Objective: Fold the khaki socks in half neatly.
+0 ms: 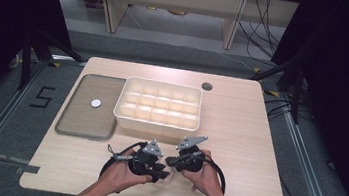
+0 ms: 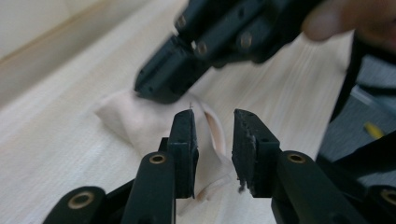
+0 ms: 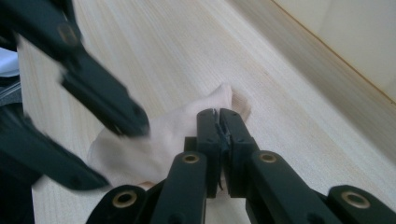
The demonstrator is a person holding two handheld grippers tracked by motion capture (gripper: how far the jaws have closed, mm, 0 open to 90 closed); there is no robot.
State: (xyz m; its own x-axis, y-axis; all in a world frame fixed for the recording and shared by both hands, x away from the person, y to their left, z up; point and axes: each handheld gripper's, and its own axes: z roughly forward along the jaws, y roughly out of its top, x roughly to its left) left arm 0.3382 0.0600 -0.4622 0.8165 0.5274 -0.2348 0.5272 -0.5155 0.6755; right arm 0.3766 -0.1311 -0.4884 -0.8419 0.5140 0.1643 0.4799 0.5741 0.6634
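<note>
**Pale cloth pinched at the table's near edge**

Small pale pink cloth (image 2: 140, 122), soft and crumpled, lying on the light wooden table (image 1: 243, 136) near its front edge, between the two hands. Seen in the right gripper view as a bunched, folded heap (image 3: 159, 140) on the wood grain; hardly discernible in the high view, tucked under the black gripper bodies.

Right gripper (image 3: 218, 116) pressed together on a fold of the cloth, black pads meeting with the thin fabric caught between them. Seen from the left gripper view as a dark blurred snout (image 2: 159, 86) resting on the cloth's upper edge. In the high view (image 1: 180, 165), held by the right hand (image 1: 207, 180), grey three-cornered plate on top, cable looping behind.

Left gripper (image 2: 214, 122) with jaws standing apart, a clear gap between the pads; cloth lying under and between them, one pad just beside a raised fold, no pressure on it visible. In the right gripper view, its dark jaws (image 3: 105, 105) slanting down onto the far side of the cloth. In the high view (image 1: 156, 169), gripped by the left hand (image 1: 120, 174), just beside the right gripper, the two nearly touching.

Farther back on the table, a white compartment tray (image 1: 129, 103) divided into many small cells, contents not discernible. To its left, touching or just beside it, a flat dark-rimmed tray (image 1: 78, 124) with a small white round disc (image 1: 96, 103) on it. Small dark hole (image 1: 207, 86) in the tabletop near the far edge. Beyond the table, grey floor and pale shelving legs.
</note>
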